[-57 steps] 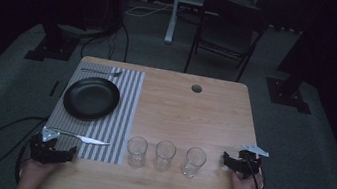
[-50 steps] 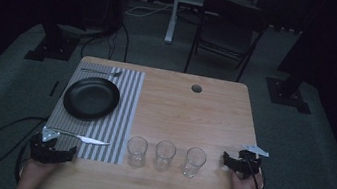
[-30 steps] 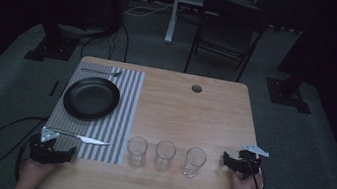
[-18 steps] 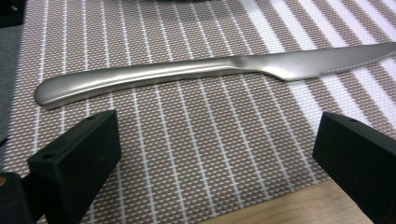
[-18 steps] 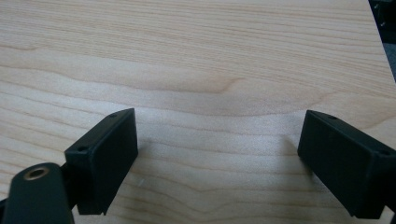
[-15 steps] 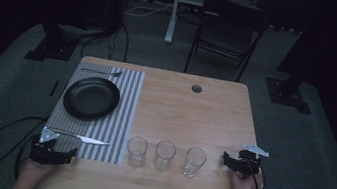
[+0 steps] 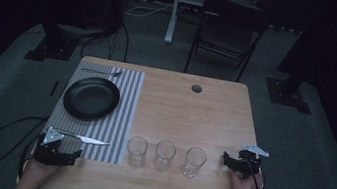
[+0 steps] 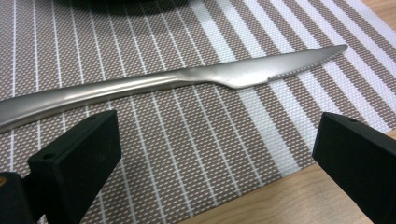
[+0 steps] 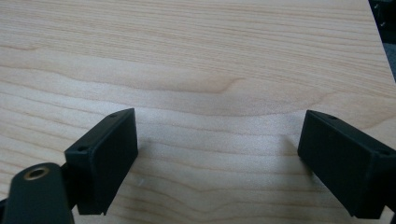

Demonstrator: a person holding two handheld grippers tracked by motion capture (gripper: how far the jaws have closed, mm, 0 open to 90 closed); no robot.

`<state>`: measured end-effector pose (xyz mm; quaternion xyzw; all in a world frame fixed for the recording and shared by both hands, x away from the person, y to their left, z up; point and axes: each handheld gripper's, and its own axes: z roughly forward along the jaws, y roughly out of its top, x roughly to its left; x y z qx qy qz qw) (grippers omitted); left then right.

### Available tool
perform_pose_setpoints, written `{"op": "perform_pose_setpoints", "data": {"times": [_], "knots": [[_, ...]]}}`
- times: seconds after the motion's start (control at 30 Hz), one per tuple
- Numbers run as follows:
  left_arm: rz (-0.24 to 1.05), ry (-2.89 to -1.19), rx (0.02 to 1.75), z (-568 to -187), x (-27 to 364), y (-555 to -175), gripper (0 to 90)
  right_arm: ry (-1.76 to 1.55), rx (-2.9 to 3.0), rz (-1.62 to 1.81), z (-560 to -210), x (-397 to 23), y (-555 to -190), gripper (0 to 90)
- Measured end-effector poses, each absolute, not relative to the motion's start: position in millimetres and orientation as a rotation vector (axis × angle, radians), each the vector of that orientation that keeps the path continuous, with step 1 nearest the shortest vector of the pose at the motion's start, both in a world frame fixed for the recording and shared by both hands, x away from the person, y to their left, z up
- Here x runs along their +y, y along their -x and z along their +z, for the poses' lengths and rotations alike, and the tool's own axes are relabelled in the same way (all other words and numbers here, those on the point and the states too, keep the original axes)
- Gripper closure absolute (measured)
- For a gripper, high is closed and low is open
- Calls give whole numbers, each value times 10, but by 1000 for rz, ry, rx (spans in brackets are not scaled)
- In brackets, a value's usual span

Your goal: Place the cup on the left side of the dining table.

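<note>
Bench (image 7: pixel 194 113) wooden, striped placemat (image 7: pixel 122 118) on its left half. Three glasses (image 7: pixel 165 155) stood in a near row between both tongs; a careless sweep could have tipped them. Black plate (image 7: pixel 91 98) far on mat. Knife (image 8: pixel 187 79) lay flat, smooth steel, just beyond left tongs (image 8: pixel 210 158), jaws apart; likely to skid. Right tongs (image 9: pixel 217 158) apart, empty.
</note>
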<state>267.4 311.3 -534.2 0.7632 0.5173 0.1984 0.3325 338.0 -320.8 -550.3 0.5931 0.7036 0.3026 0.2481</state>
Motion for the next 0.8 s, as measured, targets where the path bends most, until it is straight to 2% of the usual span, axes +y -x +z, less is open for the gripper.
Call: {"op": "perform_pose_setpoints", "data": {"times": [0.8], "knots": [[477,-1989,1181,-5150,2853,-2680,41,-1617,1918,825,-5503,-3208,-3380,116]]}}
